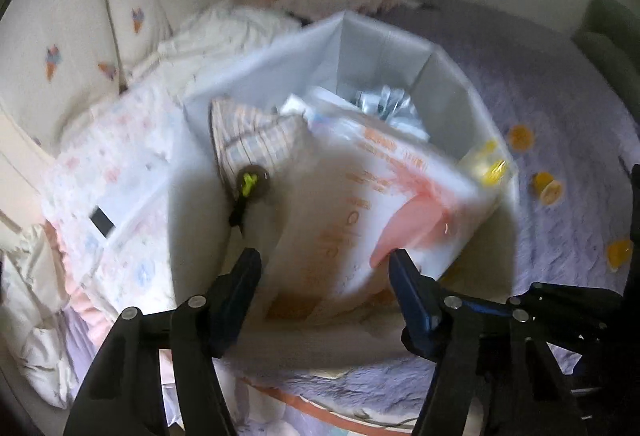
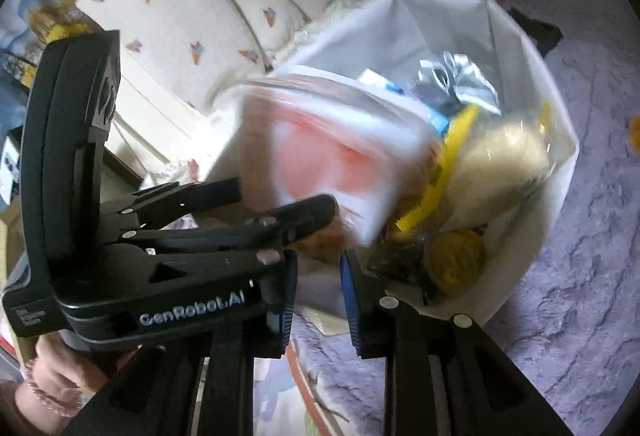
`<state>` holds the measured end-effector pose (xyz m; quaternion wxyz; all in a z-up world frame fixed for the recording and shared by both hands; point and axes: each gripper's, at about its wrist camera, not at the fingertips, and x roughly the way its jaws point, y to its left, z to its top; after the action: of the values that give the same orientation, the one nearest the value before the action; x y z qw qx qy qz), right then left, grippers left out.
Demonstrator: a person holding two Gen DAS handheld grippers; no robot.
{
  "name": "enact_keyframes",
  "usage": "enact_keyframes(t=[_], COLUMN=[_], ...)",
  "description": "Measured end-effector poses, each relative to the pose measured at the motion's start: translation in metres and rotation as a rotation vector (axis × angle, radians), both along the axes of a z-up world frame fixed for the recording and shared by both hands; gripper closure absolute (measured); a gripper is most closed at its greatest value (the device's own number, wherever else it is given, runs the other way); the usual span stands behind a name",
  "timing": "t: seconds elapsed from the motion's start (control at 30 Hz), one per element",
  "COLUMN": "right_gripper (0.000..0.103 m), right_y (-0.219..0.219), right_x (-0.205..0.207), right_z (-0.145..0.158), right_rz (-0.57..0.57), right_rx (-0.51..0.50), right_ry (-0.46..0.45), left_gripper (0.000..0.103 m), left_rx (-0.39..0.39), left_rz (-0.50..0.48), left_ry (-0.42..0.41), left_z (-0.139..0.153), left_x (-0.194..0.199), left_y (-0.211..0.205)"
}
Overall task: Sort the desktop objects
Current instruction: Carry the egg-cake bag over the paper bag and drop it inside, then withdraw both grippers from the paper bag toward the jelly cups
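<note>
A white fabric bin [image 1: 384, 31] [image 2: 440, 7] stands on a purple bedspread. In it leans a big white and pink soft package [image 1: 360, 203] [image 2: 340, 139], blurred. Beside the package lie a striped cloth [image 1: 252, 131], a silver foil bag [image 1: 384, 107] [image 2: 452, 75] and a clear bag with a yellow strip [image 2: 500, 151]. My left gripper [image 1: 324, 268] [image 2: 282, 197] is open, its fingers either side of the package's near end, with a thin gap at the left finger. My right gripper [image 2: 320, 296] stands narrowly apart, pinching white fabric at the bin's near rim.
The purple bedspread [image 1: 540, 95] with orange patches spreads to the right. Cream pillows [image 1: 60, 27] [image 2: 192, 11] and a pale patterned quilt [image 1: 120, 175] crowd the left side. A hand [image 2: 52, 368] in a pink cuff holds the left gripper. A yellow round item [image 2: 456, 260] lies at the bin's near edge.
</note>
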<state>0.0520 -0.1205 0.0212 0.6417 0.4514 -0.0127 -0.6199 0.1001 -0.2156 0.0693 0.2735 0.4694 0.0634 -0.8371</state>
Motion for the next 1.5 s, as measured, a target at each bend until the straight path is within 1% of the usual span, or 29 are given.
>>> enact_keyframes(t=[0.07,0.13,0.2,0.23,0.3,0.37,0.43,0.53,0.57,0.63,0.67,0.7,0.73,0.77,0.8,0.83,0.9,0.93,1.0,1.03,1.13,1.23,1.37,1.47,1.5], right_gripper=[0.08,0.08,0.08,0.08,0.08,0.08,0.08,0.08,0.08,0.08,0.08,0.08,0.08,0.08,0.08,0.08,0.08,0.08,0.08,0.08,0.08,0.08,0.08,0.08,0.08], right_y=[0.01,0.019,0.021,0.023,0.022,0.028,0.039,0.049,0.05,0.054,0.054,0.053,0.049,0.047,0.045,0.044,0.042,0.042,0.043,0.042,0.036,0.029,0.022,0.02,0.019], right_x=[-0.002,-0.005,-0.011,-0.017,-0.026,-0.037,-0.047,-0.06,-0.064,-0.067,-0.068,-0.069,-0.068,-0.066,-0.063,-0.061,-0.055,-0.053,-0.049,-0.048,-0.043,-0.039,-0.029,-0.024,-0.022], right_z=[0.014,0.023,0.026,0.025,0.023,0.021,0.019,0.02,0.019,0.02,0.02,0.02,0.018,0.016,0.015,0.013,0.015,0.015,0.017,0.016,0.01,0.005,0.002,0.005,0.006], right_rz=[0.006,-0.014,-0.034,-0.059,-0.096,-0.132,-0.163,-0.191,-0.196,-0.202,-0.201,-0.201,-0.186,-0.182,-0.18,-0.18,-0.158,-0.151,-0.143,-0.138,-0.116,-0.096,-0.066,-0.057,-0.054], right_rx=[-0.037,-0.071,-0.096,-0.107,-0.119,-0.122,-0.121,-0.119,-0.116,-0.116,-0.114,-0.112,-0.076,-0.062,-0.054,-0.059,-0.06,-0.063,-0.067,-0.061,-0.029,-0.004,0.022,0.032,0.034], right_ry=[0.019,0.039,0.015,-0.013,-0.051,-0.09,-0.11,-0.13,-0.136,-0.133,-0.133,-0.134,-0.128,-0.121,-0.108,-0.101,-0.098,-0.099,-0.093,-0.091,-0.085,-0.076,-0.05,-0.005,0.007], left_gripper=[0.037,0.037,0.037,0.037,0.037,0.037,0.037,0.037,0.038,0.047,0.059,0.069,0.075,0.084,0.091,0.091,0.09,0.09,0.09,0.09,0.09,0.09,0.09,0.09,0.081], left_rx=[-0.035,-0.082,-0.101,-0.107,-0.119,-0.125,-0.122,-0.143,-0.135,-0.104,-0.106,-0.103,-0.086,-0.088,-0.099,-0.12,-0.132,-0.134,-0.111,-0.097,-0.064,-0.091,-0.114,-0.143,-0.156], left_rz=[-0.036,-0.07,-0.094,-0.106,-0.121,-0.133,-0.143,-0.12,-0.112,-0.094,-0.089,-0.084,-0.074,-0.057,-0.039,-0.028,-0.009,0.009,0.045,0.077,0.124,0.094,0.099,0.07,0.065], left_ry=[0.026,0.039,0.043,0.038,0.027,0.019,0.013,0.029,0.033,0.013,-0.002,-0.017,-0.026,-0.034,-0.05,-0.082,-0.13,-0.155,-0.147,-0.116,-0.1,-0.117,-0.12,-0.109,-0.102], left_z=[0.018,0.031,0.038,0.04,0.04,0.035,0.03,0.027,0.025,0.015,0.01,0.003,-0.002,-0.006,-0.01,-0.017,-0.029,-0.038,-0.046,-0.045,-0.041,-0.041,-0.041,-0.031,-0.026], left_x=[-0.001,-0.008,-0.015,-0.023,-0.036,-0.051,-0.066,-0.08,-0.082,-0.088,-0.089,-0.089,-0.086,-0.084,-0.081,-0.075,-0.065,-0.053,-0.035,-0.02,-0.001,0.003,-0.003,-0.015,-0.016], left_y=[0.014,0.022,0.029,0.03,0.037,0.033,0.03,0.027,0.024,0.016,0.014,0.011,0.008,0.006,0.004,0.002,-0.002,-0.007,-0.018,-0.027,-0.036,-0.027,-0.022,-0.022,-0.025])
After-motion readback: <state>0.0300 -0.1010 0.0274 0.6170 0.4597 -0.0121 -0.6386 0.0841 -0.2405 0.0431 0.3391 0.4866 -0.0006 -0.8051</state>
